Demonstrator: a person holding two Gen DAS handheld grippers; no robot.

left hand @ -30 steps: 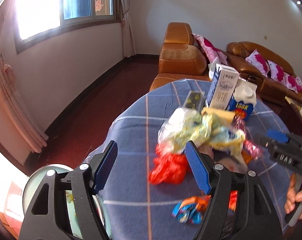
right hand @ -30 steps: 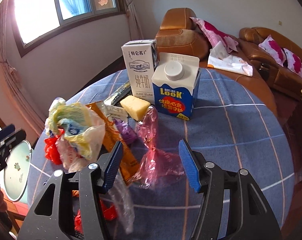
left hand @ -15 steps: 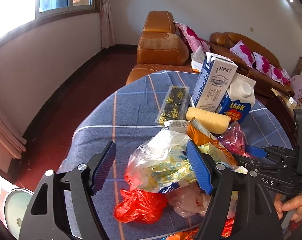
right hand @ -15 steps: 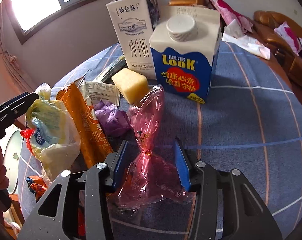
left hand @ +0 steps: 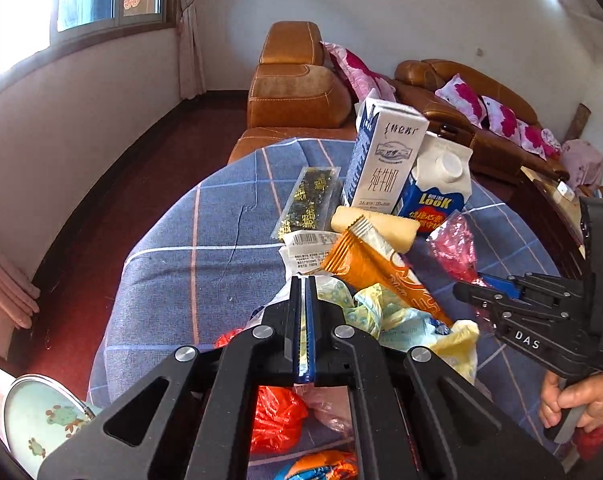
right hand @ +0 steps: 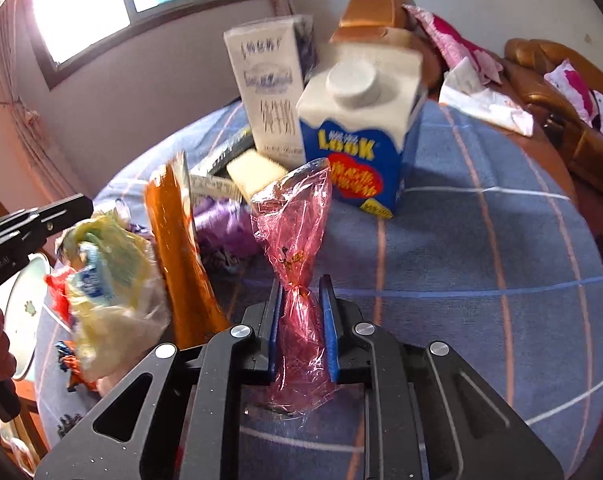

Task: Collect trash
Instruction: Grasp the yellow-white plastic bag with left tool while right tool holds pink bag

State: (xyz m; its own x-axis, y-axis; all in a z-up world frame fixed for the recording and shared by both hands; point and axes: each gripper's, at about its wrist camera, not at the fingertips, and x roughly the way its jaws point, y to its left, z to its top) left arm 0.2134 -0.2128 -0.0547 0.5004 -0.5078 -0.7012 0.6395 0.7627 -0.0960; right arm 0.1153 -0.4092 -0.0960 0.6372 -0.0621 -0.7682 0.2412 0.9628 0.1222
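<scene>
Trash lies on a table with a blue checked cloth [left hand: 205, 264]. My right gripper [right hand: 300, 292] is shut on a pink clear wrapper [right hand: 297, 224], which stands up between its pads; the same wrapper shows in the left wrist view [left hand: 453, 248]. My left gripper [left hand: 304, 284] is shut, its pads pressed together over the yellow-green plastic bag [left hand: 385, 316]; whether a fold of the bag is pinched I cannot tell. Beside it lie an orange snack wrapper [left hand: 377, 268], a red bag [left hand: 275, 416], a purple wrapper [right hand: 225, 228] and a dark sachet [left hand: 309, 204].
A tall white milk carton [left hand: 385, 160] and a blue LOOK carton [right hand: 361, 136] stand at the back of the table, with a yellow sponge [left hand: 377, 224] in front. Brown sofas [left hand: 297, 88] are behind. A round frog-printed bin lid [left hand: 41, 420] sits below the table's left edge.
Both grippers have closed. The right one shut on the pink wrapper and lifted it upright. The left one moved forward over the plastic bag and shut.
</scene>
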